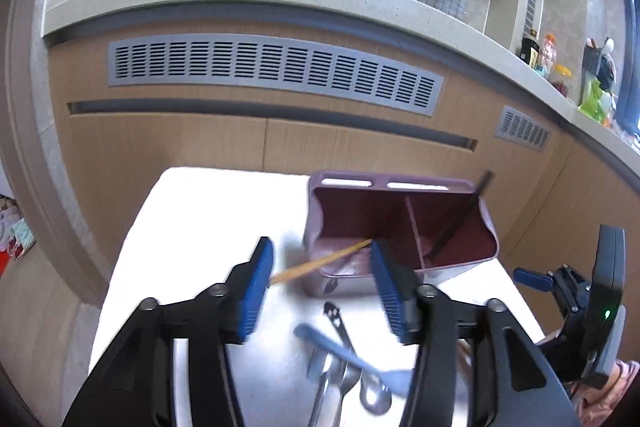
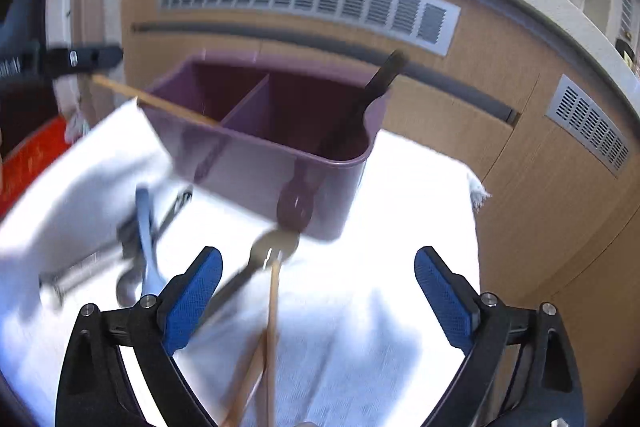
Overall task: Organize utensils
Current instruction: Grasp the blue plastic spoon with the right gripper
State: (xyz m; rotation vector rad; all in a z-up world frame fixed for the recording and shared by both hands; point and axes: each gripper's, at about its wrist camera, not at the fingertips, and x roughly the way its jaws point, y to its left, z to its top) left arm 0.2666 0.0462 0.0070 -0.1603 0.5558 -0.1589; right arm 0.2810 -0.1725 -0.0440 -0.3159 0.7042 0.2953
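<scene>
Left wrist view: left gripper (image 1: 320,283) stood half open, nothing pinched — wooden chopstick (image 1: 320,261) slanted across the gap, far tip inside the purple caddy (image 1: 400,227). Lay nearer, just below the pads: blue spoon (image 1: 352,359) and steel cutlery (image 1: 340,367), long axes running near-to-far. Right gripper (image 2: 318,291) gaped wide, empty — chopsticks (image 2: 272,327) lengthwise between its fingers.

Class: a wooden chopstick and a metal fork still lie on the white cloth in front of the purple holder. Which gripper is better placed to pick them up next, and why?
Probably the right gripper: its jaws stand wide open, with the wooden chopstick and metal fork lying between them. The left gripper, also open, hovers by another chopstick leaning in the purple holder.
</scene>
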